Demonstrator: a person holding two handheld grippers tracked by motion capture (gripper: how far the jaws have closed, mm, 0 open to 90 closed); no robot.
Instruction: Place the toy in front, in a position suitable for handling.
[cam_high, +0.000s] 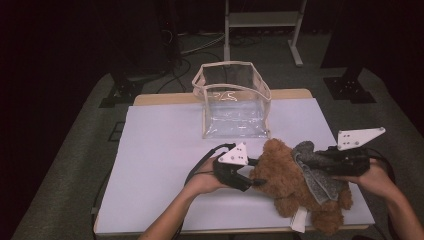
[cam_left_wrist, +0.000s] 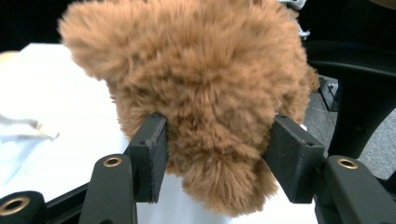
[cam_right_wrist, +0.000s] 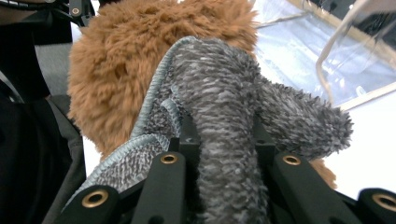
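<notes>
A fluffy brown teddy bear (cam_high: 285, 175) lies on the white table cover (cam_high: 160, 165) at the front right. A grey knitted cloth (cam_high: 312, 175) is draped over its body. My left gripper (cam_high: 251, 178) comes in from the bear's left. In the left gripper view its jaws press into the brown fur (cam_left_wrist: 205, 84) from both sides, so the left gripper (cam_left_wrist: 219, 154) is shut on the bear. My right gripper (cam_high: 320, 161) reaches in from the right. In the right gripper view, my right gripper (cam_right_wrist: 224, 140) is shut on a fold of the grey cloth (cam_right_wrist: 219, 88), with the bear (cam_right_wrist: 121, 60) behind it.
A clear plastic bag with beige trim (cam_high: 232, 100) stands open-topped at the table's far middle, just behind the bear. A white metal frame (cam_high: 262, 20) and black stand bases (cam_high: 350, 87) sit on the floor beyond the table. The table's left half is bare white cover.
</notes>
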